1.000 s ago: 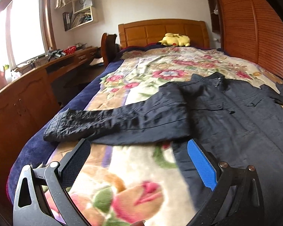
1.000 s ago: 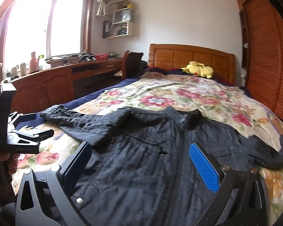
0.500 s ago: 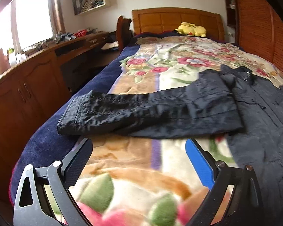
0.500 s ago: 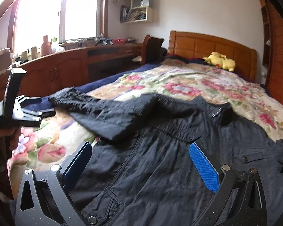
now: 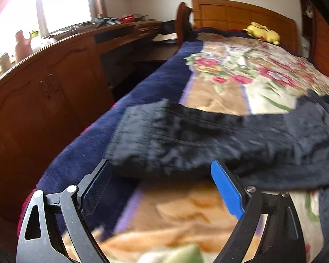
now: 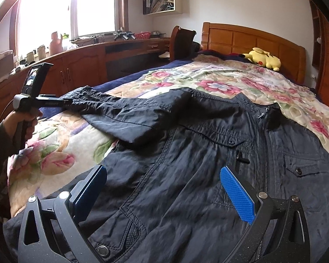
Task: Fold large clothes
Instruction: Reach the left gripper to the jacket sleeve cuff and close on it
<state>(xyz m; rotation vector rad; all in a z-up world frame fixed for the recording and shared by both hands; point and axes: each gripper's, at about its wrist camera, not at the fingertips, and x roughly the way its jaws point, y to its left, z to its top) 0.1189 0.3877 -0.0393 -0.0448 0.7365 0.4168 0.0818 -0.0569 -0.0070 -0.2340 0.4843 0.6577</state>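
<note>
A dark navy jacket (image 6: 208, 157) lies spread front-up on the floral bedspread (image 6: 219, 81). Its left sleeve (image 5: 186, 140) stretches out toward the bed's left side, cuff at the navy border. My left gripper (image 5: 162, 175) is open, its fingertips right at the sleeve's cuff end; in the right wrist view the left gripper (image 6: 65, 104) touches the cuff. My right gripper (image 6: 162, 179) is open and hovers low over the jacket's lower front, near the zipper (image 6: 265, 135).
A wooden desk and cabinets (image 5: 54, 83) run along the left of the bed. A chair (image 6: 182, 41) stands by the wooden headboard (image 6: 252, 39). A yellow plush toy (image 6: 262, 60) lies by the headboard. A wooden wardrobe wall is at the right.
My left gripper has moved left and forward to the sleeve's cuff end. My right gripper has moved closer in over the jacket's front. Both stay open.
</note>
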